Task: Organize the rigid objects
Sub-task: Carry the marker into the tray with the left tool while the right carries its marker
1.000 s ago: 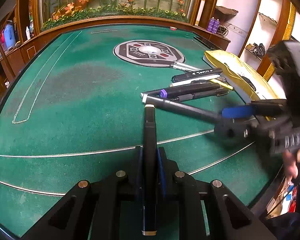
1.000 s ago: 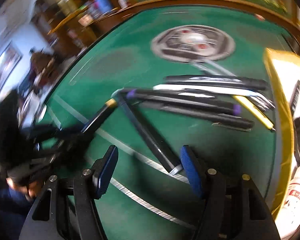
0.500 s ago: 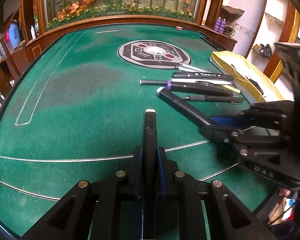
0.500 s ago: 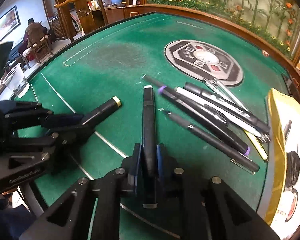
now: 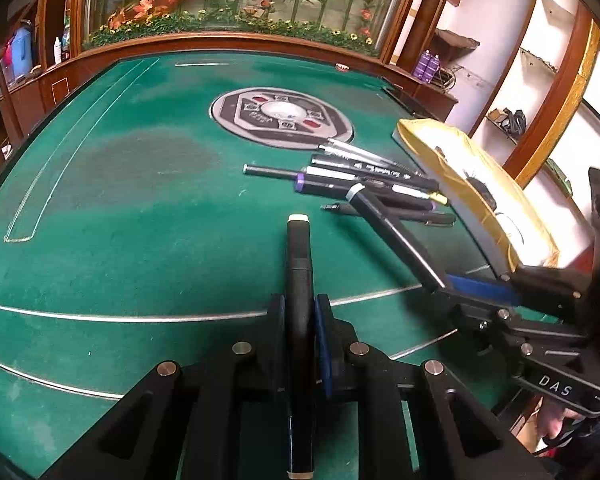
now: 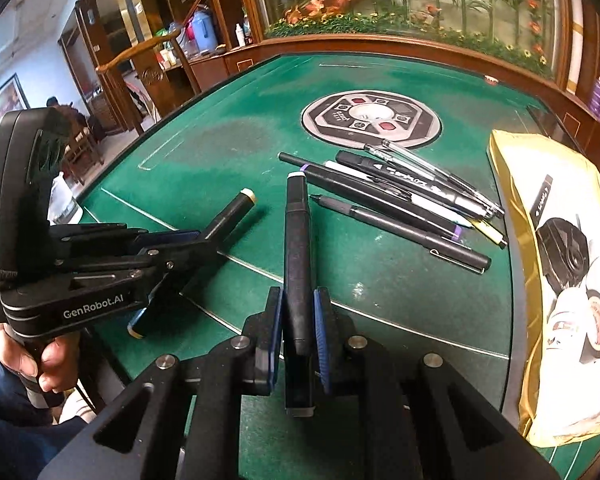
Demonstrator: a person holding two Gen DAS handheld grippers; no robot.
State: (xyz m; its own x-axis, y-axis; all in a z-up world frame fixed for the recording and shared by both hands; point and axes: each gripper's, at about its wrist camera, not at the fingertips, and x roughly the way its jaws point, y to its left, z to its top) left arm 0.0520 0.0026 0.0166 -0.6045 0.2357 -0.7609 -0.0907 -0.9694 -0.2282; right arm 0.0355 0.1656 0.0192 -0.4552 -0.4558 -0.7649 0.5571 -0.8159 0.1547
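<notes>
The right gripper (image 6: pixel 298 322) has shut on a black marker (image 6: pixel 297 248). It lifted it off the felt (image 6: pixel 204 168)

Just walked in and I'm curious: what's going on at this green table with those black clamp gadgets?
A person holds two handheld grippers. The left gripper is shut on a cream-capped marker, and the right gripper is shut on a grey-capped marker. Several more pens lie bunched on the green table beside a yellow bag.
</notes>
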